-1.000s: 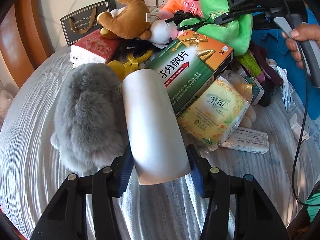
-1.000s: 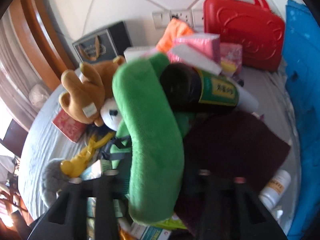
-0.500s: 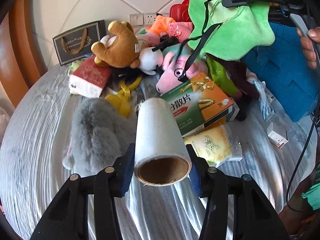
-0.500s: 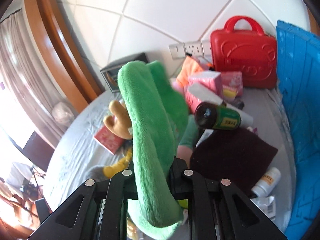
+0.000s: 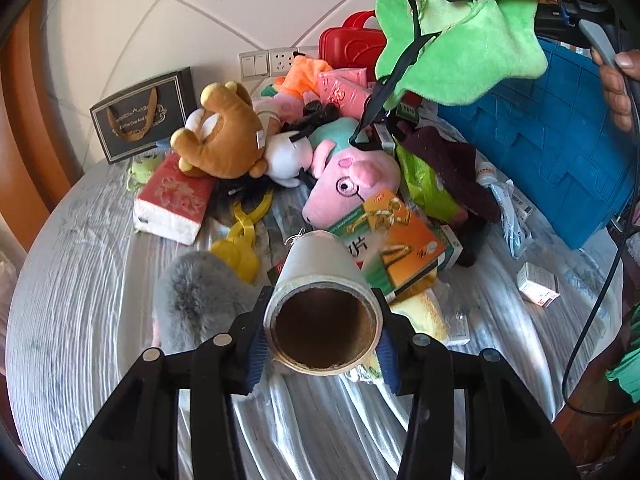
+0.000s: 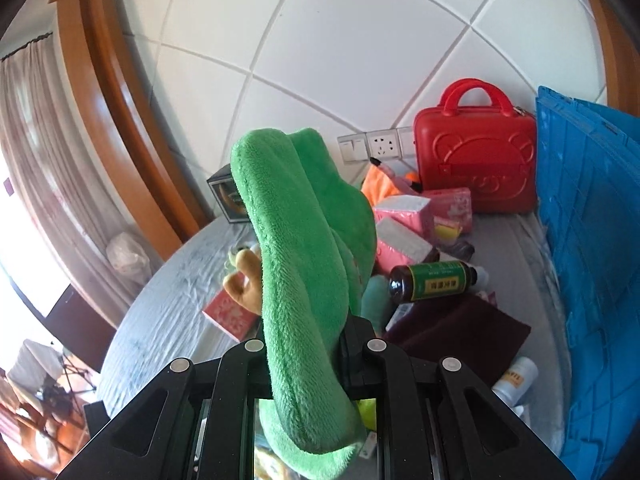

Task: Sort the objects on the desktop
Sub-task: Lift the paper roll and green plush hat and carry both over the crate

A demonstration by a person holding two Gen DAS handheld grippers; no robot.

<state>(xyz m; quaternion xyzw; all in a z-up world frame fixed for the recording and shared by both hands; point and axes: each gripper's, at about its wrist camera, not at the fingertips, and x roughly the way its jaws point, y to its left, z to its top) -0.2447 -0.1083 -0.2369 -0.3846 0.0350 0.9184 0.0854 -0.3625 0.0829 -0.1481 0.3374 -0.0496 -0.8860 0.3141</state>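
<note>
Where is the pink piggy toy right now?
In the left wrist view, the pink pig plush lies mid-pile on the table, right of the brown bear plush, just behind the green-and-orange box.

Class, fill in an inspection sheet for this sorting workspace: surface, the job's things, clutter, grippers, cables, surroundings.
Surface: round table under a wrinkled grey cover.
Job's things: roll of film with a cardboard core, raised off the table; green plush raised above the pile.
Clutter: brown bear plush, pink pig plush, grey furry toy, tissue pack, green and orange medicine box, dark bottle, maroon cloth.
Grippers: left gripper clamps the roll between its pads; right gripper is shut on the green plush.
Cables: black cable hangs from the right gripper's handle.
Surroundings: tiled wall, wall sockets, red case, blue crate, curtain.
</note>
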